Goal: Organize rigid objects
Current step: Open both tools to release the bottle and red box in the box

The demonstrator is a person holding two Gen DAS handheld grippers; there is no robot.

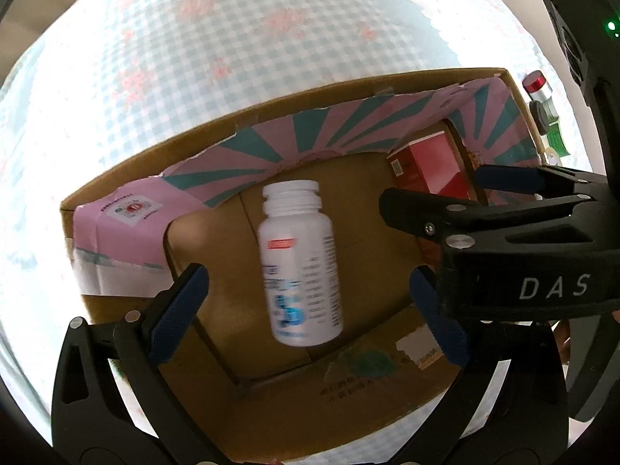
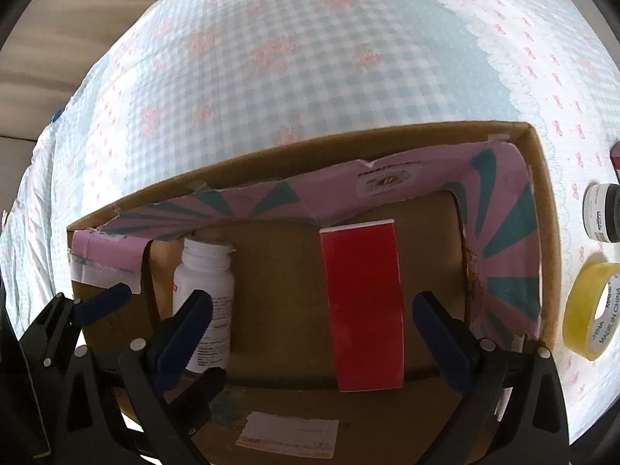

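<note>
A brown cardboard box (image 1: 271, 407) with a pink and teal paper lining stands on the checked tablecloth. A white pill bottle (image 1: 300, 263) lies on the box floor, blurred, between the fingers of my open left gripper (image 1: 310, 302). A red carton (image 2: 364, 302) lies inside the box, between the fingers of my open right gripper (image 2: 314, 333). The bottle also shows in the right wrist view (image 2: 205, 290), and the carton in the left wrist view (image 1: 430, 170). The right gripper (image 1: 445, 193) reaches in from the right in the left wrist view. Neither gripper touches anything.
A roll of yellow tape (image 2: 593, 310) and a small dark jar (image 2: 602, 213) lie on the cloth right of the box. A red-capped bottle (image 1: 536, 89) and a green item stand beyond the box's right wall. The box walls surround both grippers.
</note>
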